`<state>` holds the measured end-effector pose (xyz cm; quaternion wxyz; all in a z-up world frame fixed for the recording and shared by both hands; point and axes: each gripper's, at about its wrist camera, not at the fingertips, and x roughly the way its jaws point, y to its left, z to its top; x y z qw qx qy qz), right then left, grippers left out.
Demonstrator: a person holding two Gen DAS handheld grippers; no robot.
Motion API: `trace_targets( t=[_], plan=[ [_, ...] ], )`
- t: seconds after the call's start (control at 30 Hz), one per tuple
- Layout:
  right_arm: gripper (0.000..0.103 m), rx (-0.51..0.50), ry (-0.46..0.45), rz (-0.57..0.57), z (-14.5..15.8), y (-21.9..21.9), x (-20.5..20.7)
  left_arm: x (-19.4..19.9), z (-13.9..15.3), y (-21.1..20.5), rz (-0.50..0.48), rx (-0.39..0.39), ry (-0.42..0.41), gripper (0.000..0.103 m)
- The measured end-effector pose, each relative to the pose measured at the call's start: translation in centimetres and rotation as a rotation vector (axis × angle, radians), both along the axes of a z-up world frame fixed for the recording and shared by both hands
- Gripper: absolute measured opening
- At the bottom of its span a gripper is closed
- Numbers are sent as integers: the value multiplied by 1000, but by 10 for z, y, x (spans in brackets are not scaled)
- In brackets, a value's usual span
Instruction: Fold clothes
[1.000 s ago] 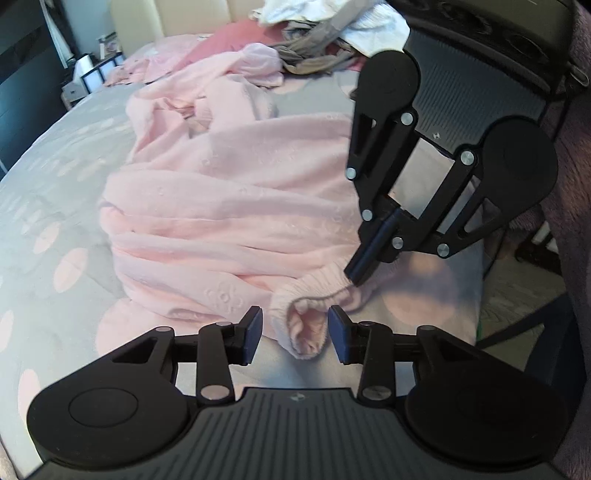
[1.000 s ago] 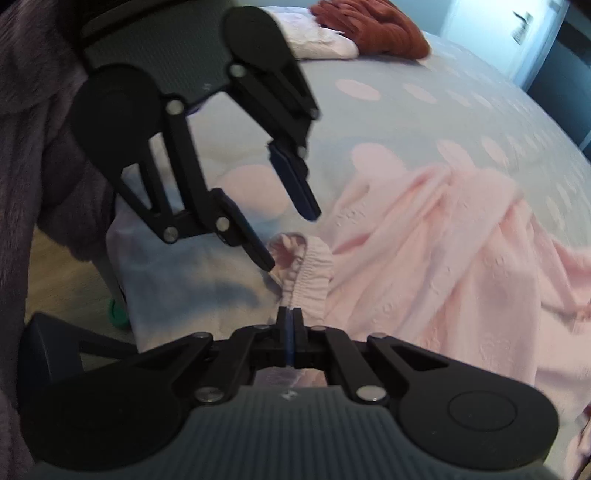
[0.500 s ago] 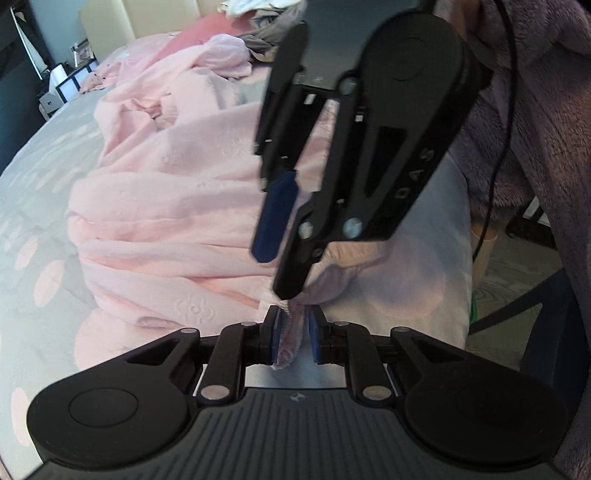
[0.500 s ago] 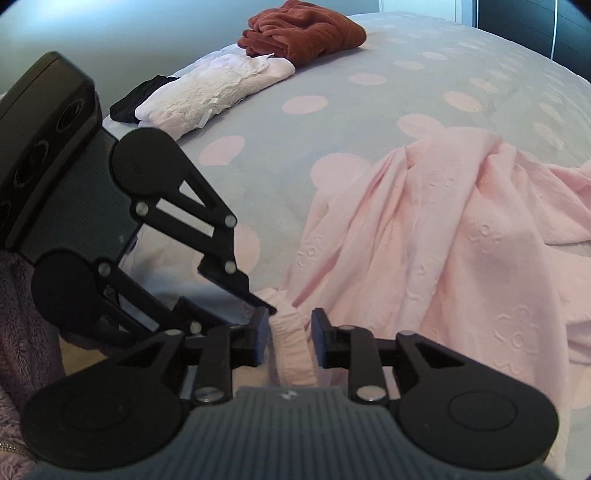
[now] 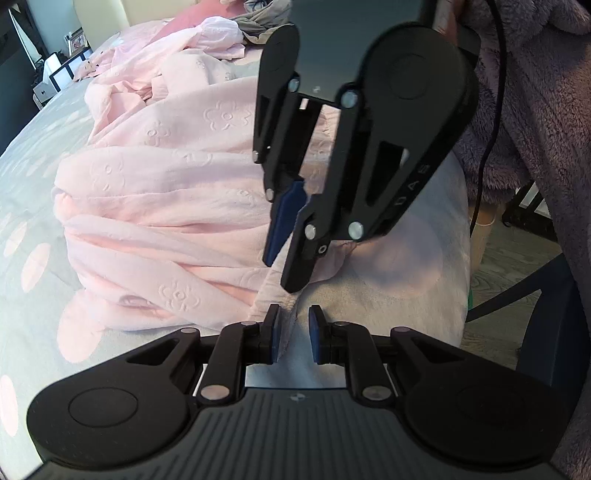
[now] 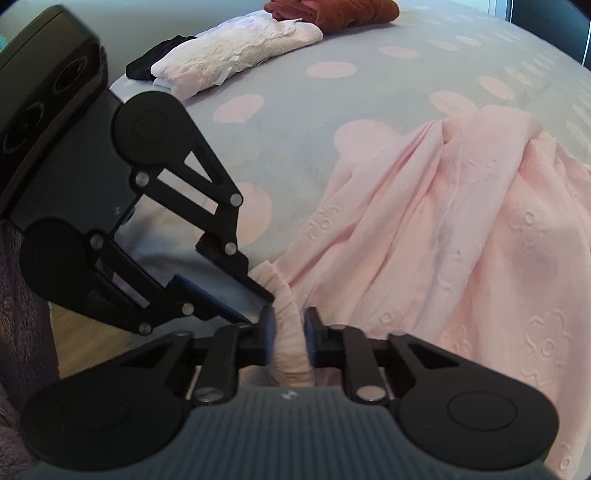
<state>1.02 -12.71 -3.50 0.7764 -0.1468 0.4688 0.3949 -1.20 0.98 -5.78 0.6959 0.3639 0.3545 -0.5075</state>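
Observation:
A crumpled pale pink garment (image 5: 177, 192) with embossed flowers lies on the grey dotted bedspread (image 5: 26, 155). Its ruffled elastic cuff (image 6: 290, 332) sits at the bed's near corner. My left gripper (image 5: 293, 338) is open, its jaws either side of the cuff's edge. My right gripper (image 6: 288, 339) is slightly open with the cuff between its pads, not pinched. Each gripper shows in the other's view, right (image 5: 288, 254) and left (image 6: 251, 295), fingertips almost meeting at the cuff.
Folded clothes lie at the far side: a white lacy piece (image 6: 236, 55), a rust-red one (image 6: 332, 9) and a black one (image 6: 147, 66). More unfolded clothes (image 5: 258, 22) are heaped beyond the pink garment. The bed edge and floor (image 5: 517, 277) are to the right.
The right gripper was shut on the cuff and has opened. The left gripper closed onto the cuff half a second ago and now stands open again. Both moved closer together.

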Motion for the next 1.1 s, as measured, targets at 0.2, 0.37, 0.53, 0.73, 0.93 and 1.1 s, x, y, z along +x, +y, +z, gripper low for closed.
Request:
trace_targets(
  t=[0.2,0.37,0.53,0.73,0.93,1.1],
  plan=[
    [11,-127,-199,146,8,19,-34,0,19,15,47,-30,-78,22],
    [10,-250,-379,294,6,33,-67,-13,11,12,-19,19,-143,23],
    [6,-293,-458,391,6,37,-88,-33,0,5,-142,66,-254,23],
    [5,-294,-478,413,6,34,-98,-49,-17,-3,-225,149,-332,17],
    [7,-274,-463,350,10,26,-96,-50,-10,-3,-125,126,-308,14],
    [21,-224,-456,264,23,9,-93,-34,16,12,118,25,-227,7]
  ],
)
